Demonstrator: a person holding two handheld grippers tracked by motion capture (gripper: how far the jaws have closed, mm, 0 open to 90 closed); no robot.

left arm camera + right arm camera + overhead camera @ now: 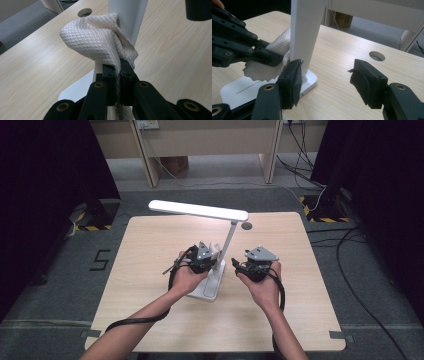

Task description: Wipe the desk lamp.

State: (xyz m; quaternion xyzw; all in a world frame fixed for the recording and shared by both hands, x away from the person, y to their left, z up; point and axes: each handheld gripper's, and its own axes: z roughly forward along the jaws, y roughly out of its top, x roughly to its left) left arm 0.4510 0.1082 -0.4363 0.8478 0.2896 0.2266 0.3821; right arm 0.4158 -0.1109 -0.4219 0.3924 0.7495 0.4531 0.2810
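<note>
High view: white desk lamp (216, 251) stands mid-table on the light wood table (150, 250), flat base near the person's side, slim stem rising to a long lit head pointing left. Both hands are in from the bottom edge, one gripper each, flanking the lamp stem.

Left gripper (117, 72) — jaws clamped on a white waffle-weave cloth (97, 40). The cloth bunches up above the jaws and sits against the lamp stem, just above the base. In the right gripper view the same cloth (269, 60) shows pressed to the left face of the stem, with the left gripper (277, 59) coming in from the left of that picture. In the high view the left gripper (212, 257) is right at the stem, low down.

Right gripper (325, 75) — jaws spread wide, nothing between them. Its left jaw sits just beside the stem near the base; whether it touches, can't tell. Its other jaw is out over bare table. In the high view the right gripper (239, 266) is just right of the stem.

A round cable hole (246, 225) is in the tabletop beyond the lamp, well apart from both grippers.
</note>
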